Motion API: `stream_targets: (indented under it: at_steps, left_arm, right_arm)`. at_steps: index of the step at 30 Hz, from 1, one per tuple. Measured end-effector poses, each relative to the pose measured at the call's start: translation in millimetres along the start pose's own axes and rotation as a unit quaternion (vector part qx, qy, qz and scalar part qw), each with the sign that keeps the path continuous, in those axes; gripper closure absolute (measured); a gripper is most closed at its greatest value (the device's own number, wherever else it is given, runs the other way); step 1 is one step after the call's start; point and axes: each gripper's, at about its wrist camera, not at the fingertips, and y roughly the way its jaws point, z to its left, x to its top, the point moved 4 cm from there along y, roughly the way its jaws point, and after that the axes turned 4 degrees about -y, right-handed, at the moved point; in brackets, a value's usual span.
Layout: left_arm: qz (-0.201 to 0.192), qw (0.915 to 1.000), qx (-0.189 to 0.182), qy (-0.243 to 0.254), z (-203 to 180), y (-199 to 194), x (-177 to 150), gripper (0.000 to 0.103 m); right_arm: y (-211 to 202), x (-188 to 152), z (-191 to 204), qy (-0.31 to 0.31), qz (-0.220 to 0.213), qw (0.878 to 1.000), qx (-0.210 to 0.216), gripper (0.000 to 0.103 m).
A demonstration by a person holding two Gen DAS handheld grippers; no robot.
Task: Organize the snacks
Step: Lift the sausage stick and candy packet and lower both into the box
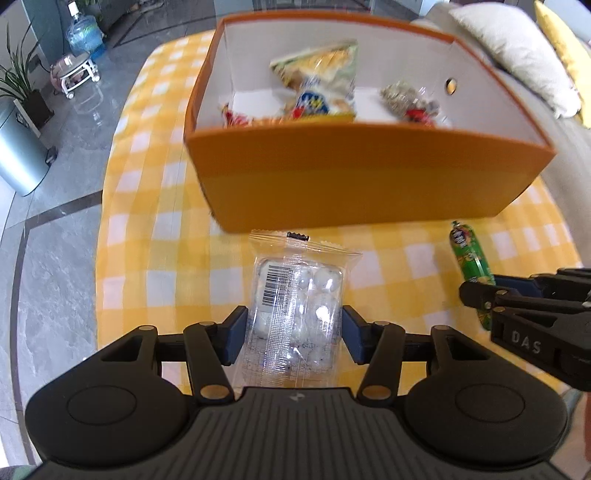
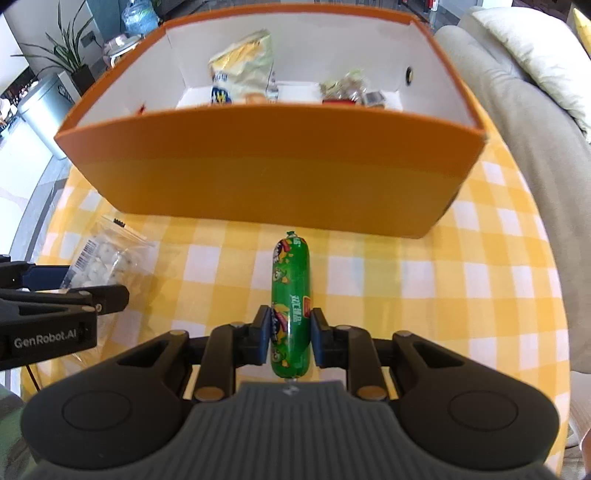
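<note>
My left gripper (image 1: 293, 332) is shut on a clear packet of white candies (image 1: 295, 295), held in front of the orange box (image 1: 351, 177). My right gripper (image 2: 288, 334) is shut on a green sausage stick (image 2: 290, 295), also in front of the orange box (image 2: 266, 184). The box holds a yellow chip bag (image 1: 321, 81), a small nut packet (image 1: 406, 99) and red wrappers. The right gripper also shows at the right edge of the left wrist view (image 1: 480, 295), and the left gripper at the left edge of the right wrist view (image 2: 110, 295).
The box stands on a round table with a yellow checked cloth (image 2: 461, 277). A beige sofa with cushions (image 2: 517, 92) is at the right. A metal bin (image 1: 18, 147), a plant and a water jug (image 1: 83, 35) stand on the grey floor at left.
</note>
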Motion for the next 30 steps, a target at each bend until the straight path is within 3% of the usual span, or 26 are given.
stream_targets:
  at_steps: [17,30]
  left_arm:
    - [-0.107,0.9936,-0.029,0.02,-35,-88,52,0.042]
    - [-0.123,0.9889,-0.057,0.062,-63,-96,116,0.042]
  right_arm:
    - [-104,25,-10,0.003,-0.114,0.993,0.02,0.084]
    - [-132,72,-51,0.029,-0.159,0.987,0.024,0.084]
